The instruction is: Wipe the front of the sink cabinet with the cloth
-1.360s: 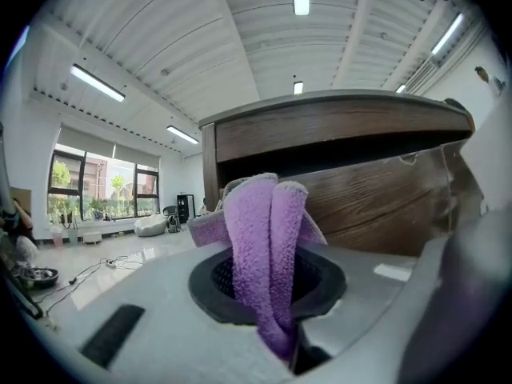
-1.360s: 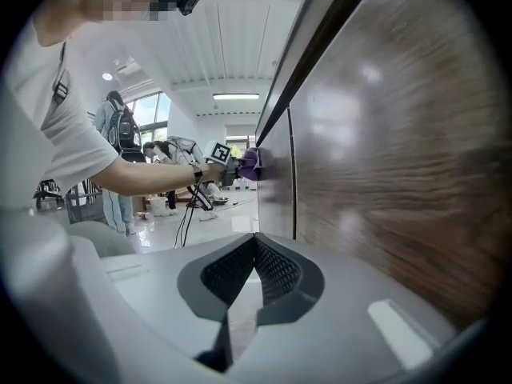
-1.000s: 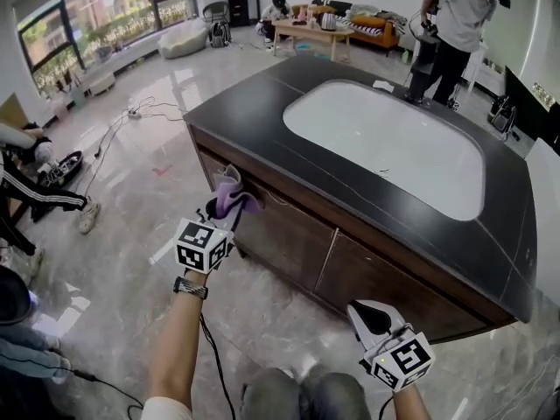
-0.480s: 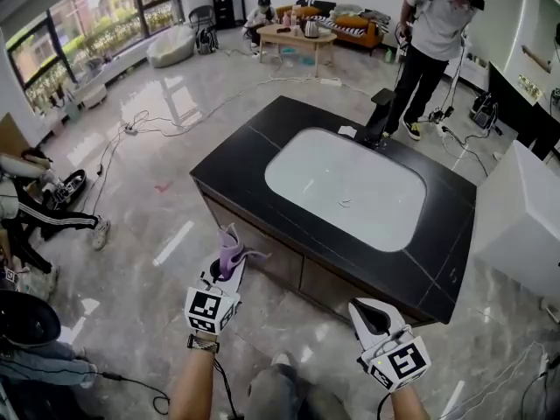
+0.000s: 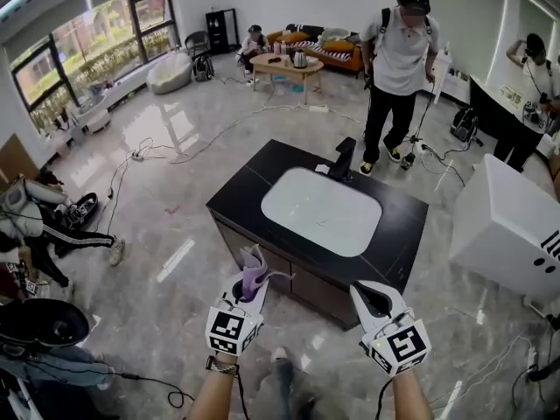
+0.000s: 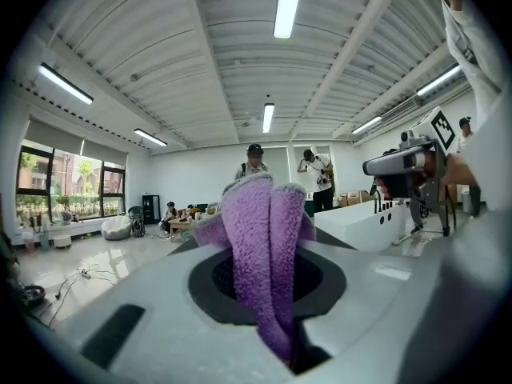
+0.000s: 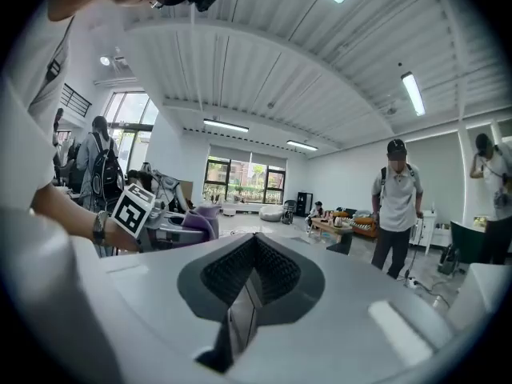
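Note:
The sink cabinet (image 5: 289,274) has a black top, a white basin (image 5: 320,210) and a brown front. It stands well ahead of me in the head view, out of reach of both grippers. My left gripper (image 5: 248,287) is shut on a purple cloth (image 5: 254,271), raised level and clear of the cabinet front. In the left gripper view the purple cloth (image 6: 266,254) stands up between the closed jaws. My right gripper (image 5: 369,300) is shut with nothing in it. From the right gripper view, the left gripper (image 7: 172,232) with the cloth (image 7: 200,222) shows at the left.
A person in a white shirt (image 5: 398,68) stands behind the cabinet by the black tap (image 5: 345,158). A white box-shaped unit (image 5: 503,226) stands to the right. People sit on the floor at the left (image 5: 52,221). Cables (image 5: 175,147) lie across the marble floor.
The view has risen and drawn back from the cabinet, which now looks smaller and farther off. Both grippers have come away from the cabinet front; the left still holds the cloth.

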Demonstrator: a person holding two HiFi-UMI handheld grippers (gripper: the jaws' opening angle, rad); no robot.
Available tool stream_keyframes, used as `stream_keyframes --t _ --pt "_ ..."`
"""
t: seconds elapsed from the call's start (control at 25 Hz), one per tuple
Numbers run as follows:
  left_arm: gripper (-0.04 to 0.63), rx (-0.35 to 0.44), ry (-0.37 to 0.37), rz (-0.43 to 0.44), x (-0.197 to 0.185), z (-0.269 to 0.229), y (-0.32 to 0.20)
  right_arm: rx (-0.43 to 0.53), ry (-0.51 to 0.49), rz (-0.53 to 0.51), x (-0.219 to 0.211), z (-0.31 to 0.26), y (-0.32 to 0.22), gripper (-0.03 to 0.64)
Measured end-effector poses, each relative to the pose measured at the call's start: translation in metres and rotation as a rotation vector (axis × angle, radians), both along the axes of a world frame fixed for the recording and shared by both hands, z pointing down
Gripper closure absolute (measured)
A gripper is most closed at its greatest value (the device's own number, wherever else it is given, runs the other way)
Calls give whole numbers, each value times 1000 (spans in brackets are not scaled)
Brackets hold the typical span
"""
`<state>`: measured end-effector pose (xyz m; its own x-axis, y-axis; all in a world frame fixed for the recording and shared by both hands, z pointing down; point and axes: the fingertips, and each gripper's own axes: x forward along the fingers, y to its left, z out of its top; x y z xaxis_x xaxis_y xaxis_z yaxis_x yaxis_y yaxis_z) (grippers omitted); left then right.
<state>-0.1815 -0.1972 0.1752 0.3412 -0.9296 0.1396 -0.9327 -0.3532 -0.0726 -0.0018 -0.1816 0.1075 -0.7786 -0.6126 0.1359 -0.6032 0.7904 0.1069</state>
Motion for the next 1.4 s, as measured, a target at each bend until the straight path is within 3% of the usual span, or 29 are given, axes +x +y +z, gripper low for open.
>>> stream_keyframes --t 0.36,0.72,1.04,1.4 --pt "543 21 12 62 72 -138 114 36 -48 59 51 -136 100 611" --pt "543 78 -9 110 115 -218 171 39 -68 53 73 -194 155 611" --pt "543 118 -51 150 111 -252 171 94 -68 120 63 -225 157 612" --pt "543 109 -49 167 107 -245 168 90 -38 123 53 -218 155 612"
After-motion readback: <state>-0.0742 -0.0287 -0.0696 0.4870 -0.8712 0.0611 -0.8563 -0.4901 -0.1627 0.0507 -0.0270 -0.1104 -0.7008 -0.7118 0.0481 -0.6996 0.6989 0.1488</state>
